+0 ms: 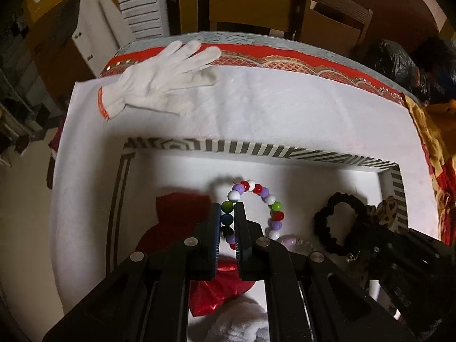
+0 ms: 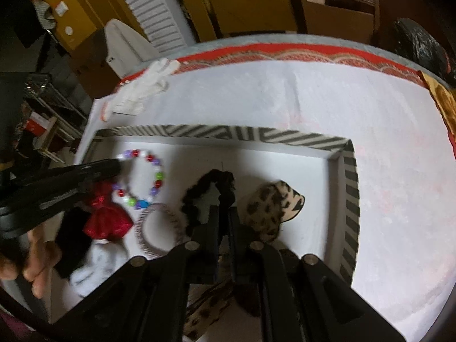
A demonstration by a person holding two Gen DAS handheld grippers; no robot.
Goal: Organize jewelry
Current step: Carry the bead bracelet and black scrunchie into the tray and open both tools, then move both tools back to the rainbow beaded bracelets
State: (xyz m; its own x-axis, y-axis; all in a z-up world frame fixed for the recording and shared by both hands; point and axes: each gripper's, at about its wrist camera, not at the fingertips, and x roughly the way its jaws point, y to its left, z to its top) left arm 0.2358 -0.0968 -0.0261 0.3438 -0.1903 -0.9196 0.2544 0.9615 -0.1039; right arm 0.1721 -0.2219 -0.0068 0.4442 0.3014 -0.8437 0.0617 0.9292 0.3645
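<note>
A bracelet of coloured beads (image 1: 278,215) lies in a shallow white box with a striped rim (image 1: 256,146). My left gripper (image 1: 228,205) is shut on its left side, with green, blue and black beads between the pads. In the right wrist view the same gripper (image 2: 115,166) reaches in from the left onto the bead bracelet (image 2: 158,175). My right gripper (image 2: 224,209) is shut on a black scrunchie (image 2: 196,193), whose ruffled edge runs down between the fingers. The black scrunchie (image 1: 322,219) sits to the right of the beads.
Also in the box (image 2: 350,193) are a red shiny bow (image 2: 107,222), a pale coiled bangle (image 2: 148,216), a leopard-print scrunchie (image 2: 268,205) and something white and fluffy (image 2: 94,268). A white glove (image 1: 162,82) lies on the white cloth beyond. A person's hand (image 2: 37,259) holds the left gripper.
</note>
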